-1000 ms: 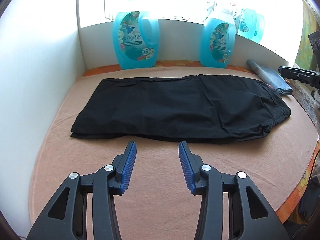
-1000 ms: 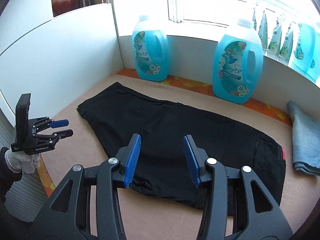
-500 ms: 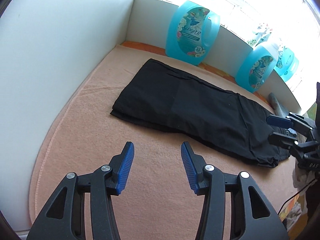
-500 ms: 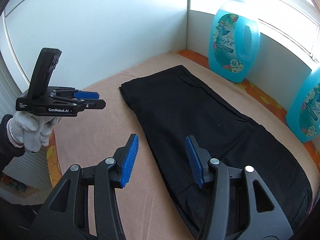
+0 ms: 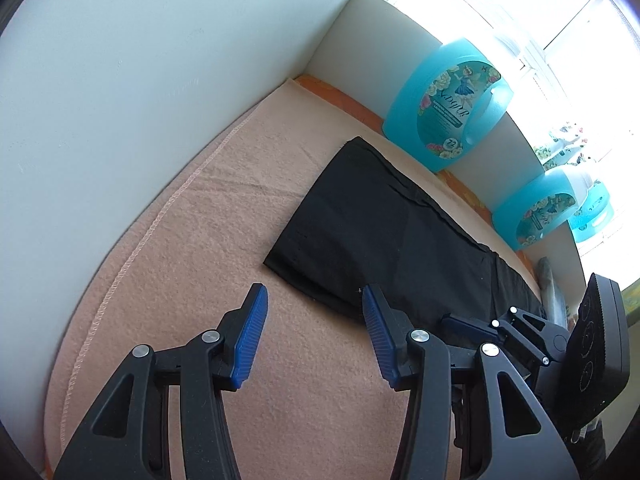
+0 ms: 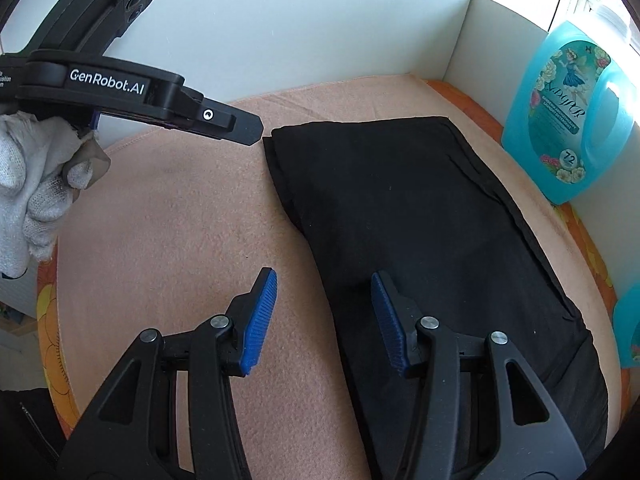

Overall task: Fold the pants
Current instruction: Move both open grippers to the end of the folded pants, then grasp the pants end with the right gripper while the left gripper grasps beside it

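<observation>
Black pants (image 6: 420, 216) flat on blanket (image 6: 180, 220) — hems leftward, toward wall.

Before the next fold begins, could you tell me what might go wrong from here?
Both grippers are open and near each other at the leg end of the black pants; the left gripper and right gripper could collide. The pants lie in stacked layers, so a pinch at the edge may catch only the top one. A wide swing could knock the blue detergent bottle standing close behind.
</observation>
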Tool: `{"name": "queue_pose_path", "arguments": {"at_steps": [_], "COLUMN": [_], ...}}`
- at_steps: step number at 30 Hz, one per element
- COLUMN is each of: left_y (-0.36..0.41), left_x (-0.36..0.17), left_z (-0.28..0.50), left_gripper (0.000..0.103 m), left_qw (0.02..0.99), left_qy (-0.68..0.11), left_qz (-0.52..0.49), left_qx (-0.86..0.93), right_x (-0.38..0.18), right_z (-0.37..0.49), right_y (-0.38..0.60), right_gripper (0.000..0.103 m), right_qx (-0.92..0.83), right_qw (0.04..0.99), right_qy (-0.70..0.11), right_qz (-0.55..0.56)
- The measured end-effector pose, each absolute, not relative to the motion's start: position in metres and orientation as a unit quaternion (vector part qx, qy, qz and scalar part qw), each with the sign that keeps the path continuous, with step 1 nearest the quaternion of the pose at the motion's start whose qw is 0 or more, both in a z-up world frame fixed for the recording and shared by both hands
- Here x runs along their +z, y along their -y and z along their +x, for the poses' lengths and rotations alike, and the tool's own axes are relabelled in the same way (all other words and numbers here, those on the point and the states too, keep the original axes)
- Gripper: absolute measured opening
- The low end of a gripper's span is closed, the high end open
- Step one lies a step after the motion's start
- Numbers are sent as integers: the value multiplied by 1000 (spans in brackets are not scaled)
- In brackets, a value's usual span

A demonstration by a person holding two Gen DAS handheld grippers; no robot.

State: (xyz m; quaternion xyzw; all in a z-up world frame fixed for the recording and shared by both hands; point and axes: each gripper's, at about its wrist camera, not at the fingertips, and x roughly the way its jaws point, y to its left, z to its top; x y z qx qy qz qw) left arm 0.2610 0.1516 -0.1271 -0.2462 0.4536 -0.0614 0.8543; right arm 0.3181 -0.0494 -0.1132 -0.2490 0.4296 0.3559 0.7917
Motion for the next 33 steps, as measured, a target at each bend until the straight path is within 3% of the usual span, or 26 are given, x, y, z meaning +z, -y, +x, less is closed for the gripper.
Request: {"name": "queue_pose_path", "arguments": {"at_steps": [2,8,11,14,17,24,33], "left_y": [-156,-157,-155,-152,-150,-146,-140], "left_x": [-127,-126,-127,-128,-130,-136,-140], "left_z": [263,267,268,269,274,285,297], "left_gripper": [48,48,48,48,48,48,48], "left_qw": [852,852,852,848,842,821,822], "left_qy": [-455,-464,-469,-471,-471,-475,-477], "left_qz": [-252,-239,-232,-239,-257,-312,-311], "left_qx": [-56,-41,-38,-42,-45,-53,-16], "right_x": [-115,-125,-128,-128,-127,-126,-126], "right_z": [319,319,328,340,352,370,369], "right_y": [45,28,31,39,51,75,77], "right_gripper": [66,65,55,23,12,9,8], "right_qx": [360,338,338,334,338,346,350], "right_qw": [792,798,799,801,803,797,797], "right_qy": [-423,-400,-408,-427,-444,-486,-486], "right_qz": [-253,-299,-283,-253,-209,-98,-82]}}
